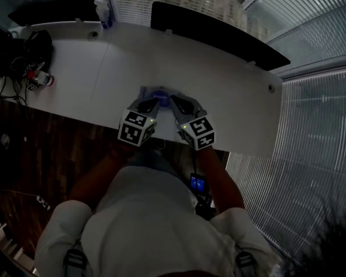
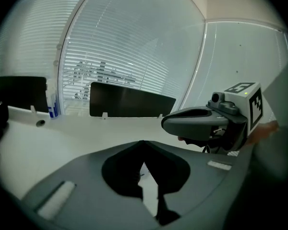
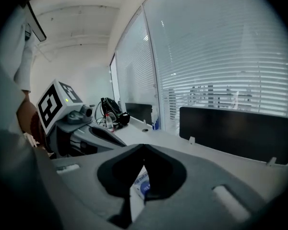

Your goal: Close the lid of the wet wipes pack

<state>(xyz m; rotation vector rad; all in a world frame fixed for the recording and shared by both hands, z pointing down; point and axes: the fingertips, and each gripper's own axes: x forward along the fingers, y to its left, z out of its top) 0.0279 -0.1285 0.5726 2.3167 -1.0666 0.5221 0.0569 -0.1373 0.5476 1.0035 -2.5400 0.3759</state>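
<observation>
The wet wipes pack (image 1: 160, 92), white with a blue label, lies near the front edge of the white desk (image 1: 92, 68). My left gripper (image 1: 149, 104) and right gripper (image 1: 178, 103) hover side by side over it, tips almost touching the pack. Both have their jaws shut, tips meeting, and I see nothing clamped. In the right gripper view the pack (image 3: 142, 186) shows through the hollow under the right gripper (image 3: 144, 147). Only a white sliver shows below the left gripper (image 2: 144, 143) in its own view. The lid is hidden under the jaws.
A long black panel (image 1: 219, 34) stands along the desk's far edge, a spray bottle (image 1: 104, 10) at the back left. A black bag with cables (image 1: 24, 55) and a small bottle (image 1: 44, 79) crowd the left end. Window blinds run behind and to the right.
</observation>
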